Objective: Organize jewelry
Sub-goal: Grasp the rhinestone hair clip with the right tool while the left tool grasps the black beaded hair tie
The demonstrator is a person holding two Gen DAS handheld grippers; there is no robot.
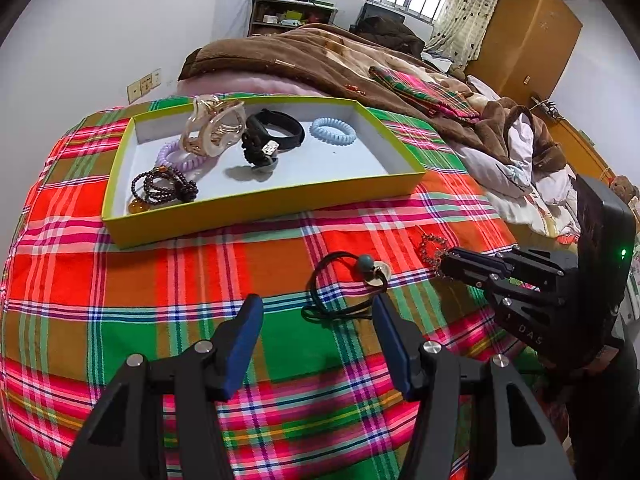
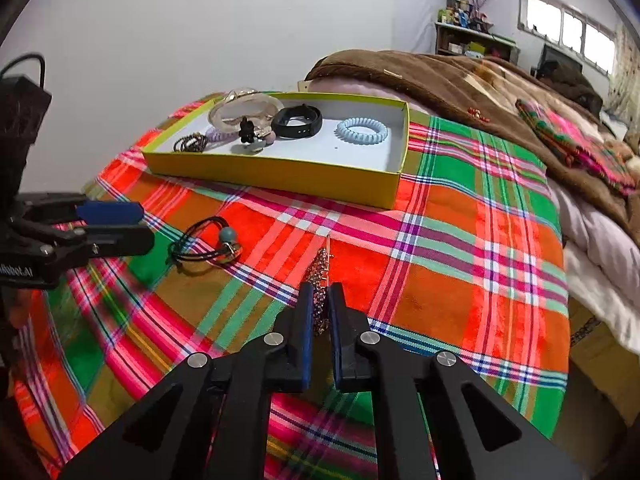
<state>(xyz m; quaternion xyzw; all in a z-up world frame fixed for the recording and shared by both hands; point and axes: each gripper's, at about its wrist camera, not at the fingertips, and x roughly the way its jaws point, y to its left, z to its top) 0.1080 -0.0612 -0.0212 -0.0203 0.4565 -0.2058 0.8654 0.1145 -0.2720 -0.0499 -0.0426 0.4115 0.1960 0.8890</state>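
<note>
My right gripper (image 2: 321, 292) is shut on a sparkly beaded jewelry piece (image 2: 321, 264) that lies on the plaid cloth; in the left wrist view the same piece (image 1: 434, 245) sticks out past the right gripper's (image 1: 446, 266) tips. My left gripper (image 1: 316, 316) stands open just above the cloth, nothing between its pads. A black cord hair tie (image 1: 348, 284) with a teal bead and a coin charm lies just beyond its right finger. The yellow tray (image 1: 260, 200) farther back holds a light blue coil tie (image 1: 333, 131), a black band (image 1: 280, 132), a clear hair claw (image 1: 212, 128) and dark beads (image 1: 164, 188).
A purple coil tie (image 1: 176, 158) and a black clip (image 1: 256, 152) also lie in the tray. A brown blanket (image 1: 320, 56) is heaped behind it, with a folded plaid cloth (image 1: 428, 92) on top. The bed drops off at the right, toward a wooden wardrobe (image 1: 524, 28).
</note>
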